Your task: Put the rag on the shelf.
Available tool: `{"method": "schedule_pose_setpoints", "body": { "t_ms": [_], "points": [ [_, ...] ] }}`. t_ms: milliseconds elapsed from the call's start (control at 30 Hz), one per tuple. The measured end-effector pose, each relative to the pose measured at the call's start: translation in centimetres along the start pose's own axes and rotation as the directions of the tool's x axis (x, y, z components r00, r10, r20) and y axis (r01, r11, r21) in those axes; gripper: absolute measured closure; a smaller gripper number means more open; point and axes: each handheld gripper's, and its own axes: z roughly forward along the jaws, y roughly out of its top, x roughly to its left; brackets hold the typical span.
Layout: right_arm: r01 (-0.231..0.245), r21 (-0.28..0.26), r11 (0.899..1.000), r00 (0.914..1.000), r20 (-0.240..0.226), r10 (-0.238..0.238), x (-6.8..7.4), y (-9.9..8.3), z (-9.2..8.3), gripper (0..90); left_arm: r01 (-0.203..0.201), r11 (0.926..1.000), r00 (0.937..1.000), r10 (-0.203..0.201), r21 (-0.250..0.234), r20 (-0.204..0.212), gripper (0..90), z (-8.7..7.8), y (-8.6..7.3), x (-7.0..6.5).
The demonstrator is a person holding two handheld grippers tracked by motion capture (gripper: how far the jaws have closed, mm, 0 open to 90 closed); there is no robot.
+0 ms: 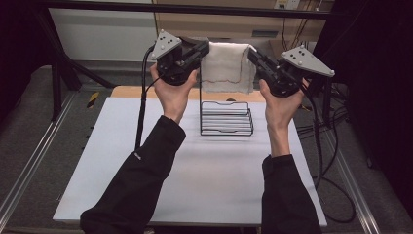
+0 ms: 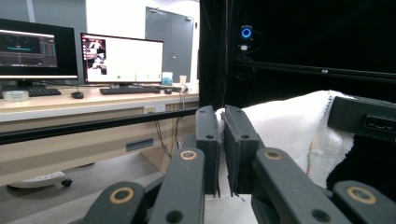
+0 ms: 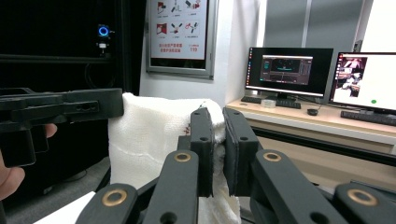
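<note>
Since you've got the towel (image 1: 227, 67) stretched in the air above the rack's (image 1: 227, 118) far end, left gripper (image 1: 203, 48) and right gripper (image 1: 253, 54) each pinched tight on a top corner, one slipping pinch probably drops that side and it hangs crooked.

The high view is evenly lit from above; the table (image 1: 214, 170) is bright, the corners fall to black. Soft shadows lie under the arms. Both gripper views are mildly soft, with glaring monitors (image 2: 122, 59) and dark, underexposed black curtains.
</note>
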Motion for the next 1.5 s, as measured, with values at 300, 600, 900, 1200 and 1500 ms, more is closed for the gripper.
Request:
{"method": "schedule_pose_setpoints", "body": {
  "t_ms": [300,600,900,1200,1500],
  "points": [
    [0.004,-0.004,1.000,1.0000,0.002,-0.004,-0.6,0.6,1.1,83.7,-0.004,1.0000,0.9999,0.003,-0.005,-0.013,84.6,1.0,0.9,0.5],
    [0.001,0.007,1.000,1.0000,0.004,-0.001,-1.4,0.6,2.7,83.7,-0.003,1.0000,0.9996,0.003,0.008,-0.029,84.6,2.1,1.2,1.4],
    [-0.013,0.015,1.000,0.9999,0.004,0.013,-2.4,0.1,4.1,83.7,-0.019,0.9995,0.9984,0.020,0.025,-0.053,84.6,3.5,1.2,2.1],
    [-0.015,0.045,0.999,0.9998,0.013,0.015,-3.4,-0.6,5.4,83.7,-0.016,0.9994,0.9984,0.018,0.032,-0.054,84.6,4.6,0.3,2.8],
    [-0.018,0.090,0.996,0.9998,0.010,0.017,-3.9,-2.2,5.7,83.7,0.010,0.9979,0.9992,-0.007,0.064,-0.040,84.6,5.0,-1.7,3.2]
  ]
}}
